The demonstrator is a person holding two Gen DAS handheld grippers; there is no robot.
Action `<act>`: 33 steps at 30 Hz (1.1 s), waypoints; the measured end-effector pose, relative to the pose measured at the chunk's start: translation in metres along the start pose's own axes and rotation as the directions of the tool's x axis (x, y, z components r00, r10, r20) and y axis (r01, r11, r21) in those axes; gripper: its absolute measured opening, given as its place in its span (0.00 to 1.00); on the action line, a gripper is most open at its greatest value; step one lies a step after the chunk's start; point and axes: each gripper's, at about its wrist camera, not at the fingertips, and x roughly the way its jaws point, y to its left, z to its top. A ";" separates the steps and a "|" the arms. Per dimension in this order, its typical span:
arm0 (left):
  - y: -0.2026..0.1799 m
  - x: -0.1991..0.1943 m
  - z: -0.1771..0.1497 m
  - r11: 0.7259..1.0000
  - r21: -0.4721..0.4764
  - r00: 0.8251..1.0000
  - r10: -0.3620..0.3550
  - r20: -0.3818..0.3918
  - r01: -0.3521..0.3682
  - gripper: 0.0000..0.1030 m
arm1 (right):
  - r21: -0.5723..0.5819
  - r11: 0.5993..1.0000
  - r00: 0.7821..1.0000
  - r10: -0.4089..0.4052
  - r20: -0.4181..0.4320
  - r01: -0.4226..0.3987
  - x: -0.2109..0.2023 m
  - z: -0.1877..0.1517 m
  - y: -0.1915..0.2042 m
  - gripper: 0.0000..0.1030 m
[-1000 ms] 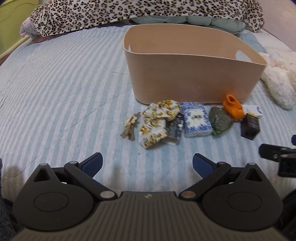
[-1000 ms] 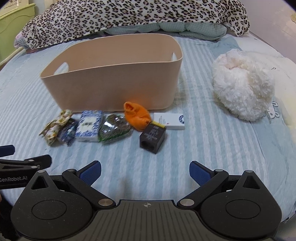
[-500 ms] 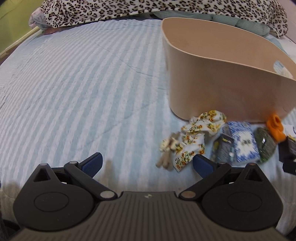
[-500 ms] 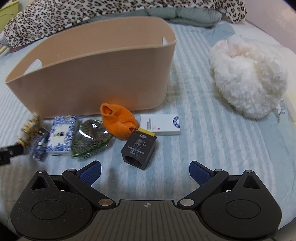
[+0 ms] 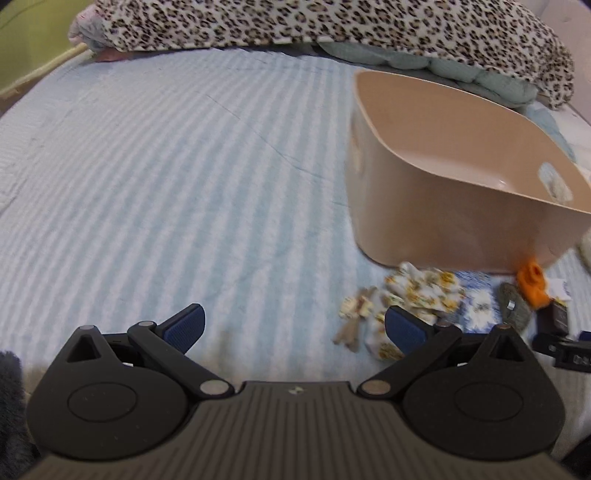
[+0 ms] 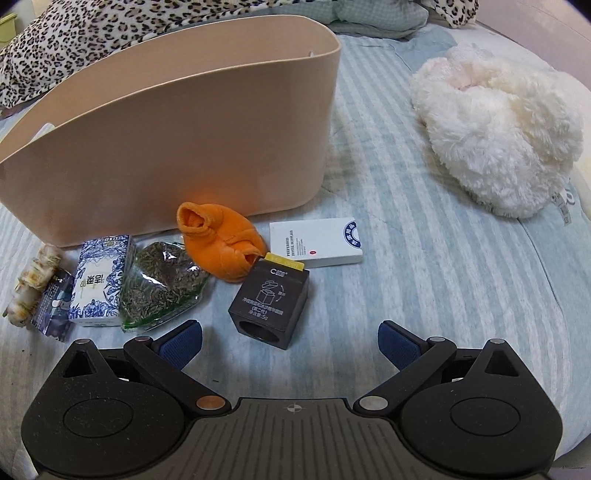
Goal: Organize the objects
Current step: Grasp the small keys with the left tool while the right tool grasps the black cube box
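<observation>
Here, a tall oval beige plastic bin (image 6: 177,140) stood on a pale blue striped bedspread (image 5: 166,192), its inside bare as far as the left wrist view showed. Along its near wall lay a row of small things: a yellow-flowered fabric bundle (image 5: 424,291), a dark foil sachet (image 6: 53,308), a blue-and-white patterned box (image 6: 101,280), a clear bag of dark green dried leaves (image 6: 162,284), an orange knitted sock (image 6: 221,243), a flat white card box (image 6: 314,240) and a black cube-shaped carton (image 6: 269,302) nearest the right gripper (image 6: 290,341). The right gripper's jaws were spread wide, holding nothing, just short of the black carton. The left gripper (image 5: 293,325) was likewise spread and unloaded, its right finger in front of the flowered bundle. A fluffy white plush (image 6: 498,140) lay well apart to the right; a leopard-print blanket (image 5: 314,22) lay beyond the bin.
</observation>
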 end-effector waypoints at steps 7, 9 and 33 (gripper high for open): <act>-0.008 0.030 -0.002 0.998 0.055 0.998 0.022 -0.051 -0.019 1.00 | 0.006 1.000 1.000 0.006 0.020 -0.006 0.000 0.002 0.001 0.96; -0.009 0.037 -0.007 0.998 0.063 0.997 0.013 -0.073 -0.009 0.99 | 0.013 1.000 1.000 0.008 0.024 -0.008 0.000 0.003 0.000 0.93; -0.030 0.029 -0.021 0.977 0.174 0.992 -0.121 -0.042 0.126 0.13 | 0.013 0.999 0.998 0.051 0.032 -0.052 -0.003 -0.003 0.004 0.29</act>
